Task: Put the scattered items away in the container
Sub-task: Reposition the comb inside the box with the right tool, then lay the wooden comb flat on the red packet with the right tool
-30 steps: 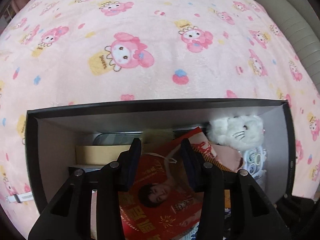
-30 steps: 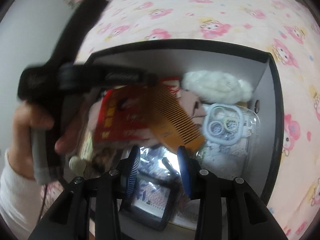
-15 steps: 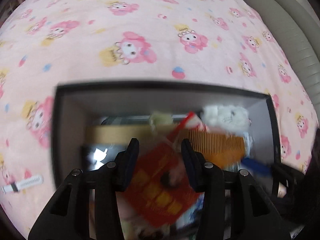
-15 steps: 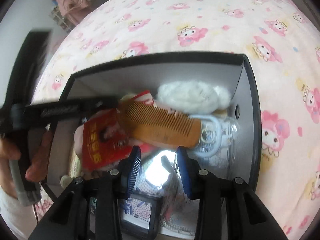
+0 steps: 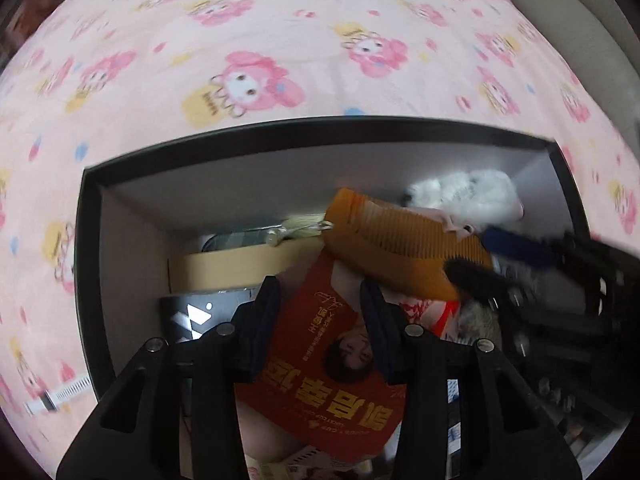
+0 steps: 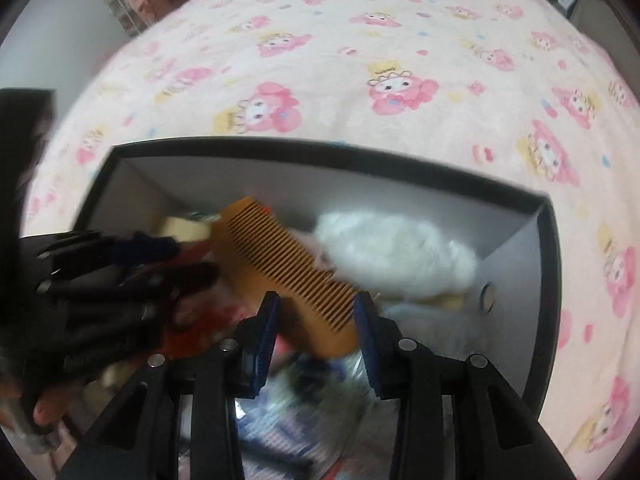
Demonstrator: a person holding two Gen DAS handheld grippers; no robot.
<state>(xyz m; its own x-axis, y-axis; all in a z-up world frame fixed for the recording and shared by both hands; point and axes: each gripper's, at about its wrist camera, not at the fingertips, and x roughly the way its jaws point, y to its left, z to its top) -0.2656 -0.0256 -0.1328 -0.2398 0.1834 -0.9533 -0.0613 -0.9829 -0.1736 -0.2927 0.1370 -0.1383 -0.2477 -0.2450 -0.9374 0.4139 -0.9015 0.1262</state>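
Box point(image 5: 86, 264), black-rimmed and grey-walled, is set on the pink cartoon-print bed point(image 5: 280, 40) and taken as landmark. Outside its left wall a white strap-like item point(image 5: 56, 398) is left lying, judged still to be tidied. Inside, from left: dark packet, tan carton, red leaflet point(image 5: 320, 360), orange comb point(image 5: 400, 252), white plush toy point(image 5: 472, 196). A second earlier the comb was absent from the left wrist view; it is now laid across the leaflet, so one item is counted as stowed. Left gripper point(image 5: 320, 300): jaws apart, nothing held. Right gripper point(image 6: 316, 320): jaws apart above the comb, unclamped. Lower contents are blurred; the strap's nature cannot be told.
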